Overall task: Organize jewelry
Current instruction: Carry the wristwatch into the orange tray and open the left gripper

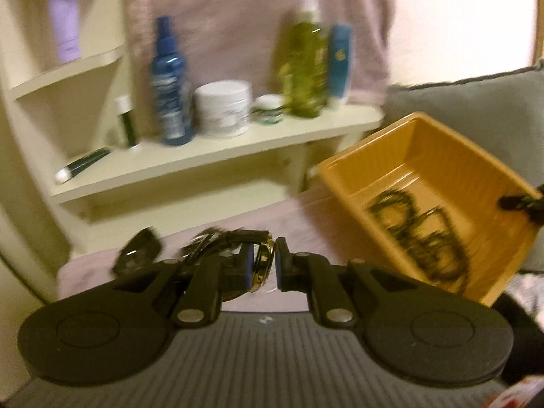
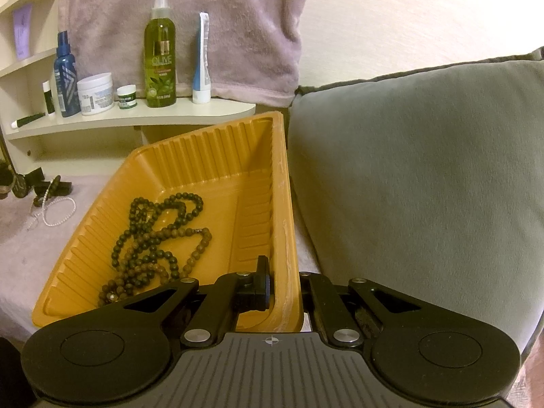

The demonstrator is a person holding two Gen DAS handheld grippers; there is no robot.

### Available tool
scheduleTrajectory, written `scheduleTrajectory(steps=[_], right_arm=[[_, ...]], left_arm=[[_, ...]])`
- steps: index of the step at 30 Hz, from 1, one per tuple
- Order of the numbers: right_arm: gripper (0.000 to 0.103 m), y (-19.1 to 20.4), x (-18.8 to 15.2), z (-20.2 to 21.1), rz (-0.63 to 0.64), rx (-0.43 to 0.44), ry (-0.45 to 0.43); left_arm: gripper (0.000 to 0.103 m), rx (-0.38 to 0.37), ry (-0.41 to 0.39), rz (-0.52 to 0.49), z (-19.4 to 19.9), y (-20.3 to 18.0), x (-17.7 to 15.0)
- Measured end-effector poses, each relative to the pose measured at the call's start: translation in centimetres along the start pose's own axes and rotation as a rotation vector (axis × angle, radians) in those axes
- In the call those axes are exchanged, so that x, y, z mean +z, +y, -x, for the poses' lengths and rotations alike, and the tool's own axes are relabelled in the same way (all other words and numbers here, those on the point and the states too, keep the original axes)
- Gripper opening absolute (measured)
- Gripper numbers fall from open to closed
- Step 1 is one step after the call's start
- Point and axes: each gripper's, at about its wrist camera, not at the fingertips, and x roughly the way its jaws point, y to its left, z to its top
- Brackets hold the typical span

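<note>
Two handheld grippers work beside an orange plastic tray [image 2: 217, 156] that sits tilted on a pale pink cloth [image 2: 20, 248], its open side facing the cameras. The tray is the landmark for everything here.

The right gripper [image 2: 284, 289] is clamped on the tray's near right wall: one finger [image 2: 261, 282] is inside the tray, the other outside it, with the jaws pressed nearly together on the thin plastic. On the tray floor lies a loose heap of bead necklaces [image 2: 159, 234], dark green and brown strands tangled together.

The left gripper [image 1: 264, 265] is to the left of the tray and clear of it. Its jaws are narrow and pinch a gold-coloured ring-shaped piece [image 1: 263, 261], held on edge between the blue pads [image 1: 279, 267]; the blur hides what kind of piece it is. This view is smeared throughout.

On the cloth to the left of the tray lie more pieces: a white bead string [image 2: 59, 212], dark bracelets [image 2: 54, 187] and a dark round object [image 2: 21, 186].

Behind the tray a cream shelf [image 2: 136, 117] carries toiletries: a green olive spray bottle [image 2: 160, 57], a blue spray bottle [image 2: 64, 74], a white jar [image 2: 95, 93] and a blue and white tube [image 2: 202, 61]. A pink towel [image 2: 183, 17] hangs behind the bottles. Right of the tray, touching its far corner, stands a grey cushion [image 2: 425, 187]
</note>
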Motion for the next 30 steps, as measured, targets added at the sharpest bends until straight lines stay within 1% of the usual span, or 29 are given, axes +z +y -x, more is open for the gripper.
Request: scheduleTrajectory(steps=[8, 13, 18, 26, 30], right_arm=[[0.004, 0.0, 0.0, 0.1, -0.008, 0.003, -0.004], [0.004, 0.0, 0.0, 0.1, -0.011, 0.006, -0.005], [0.004, -0.1, 0.0, 0.0, -0.017, 0.008, -0.004], [0.004, -0.1, 0.0, 0.0, -0.022, 0.009, -0.004], [0.004, -0.1, 0.0, 0.0, -0.023, 0.009, -0.003]], left_arm=[[0.011, -0.157, -0.026, -0.035, -1.1, -6.2, 1.5], [0.011, -0.237, -0.013, -0.071, -2.3, -9.8, 1.7], [0.011, -0.307, 0.013, -0.103, -3.0, -12.3, 1.5], [0.011, -0.365, 0.049, -0.143, -4.3, -14.6, 1.0], [0.011, -0.375, 0.068, -0.150, -4.7, -15.1, 0.6]])
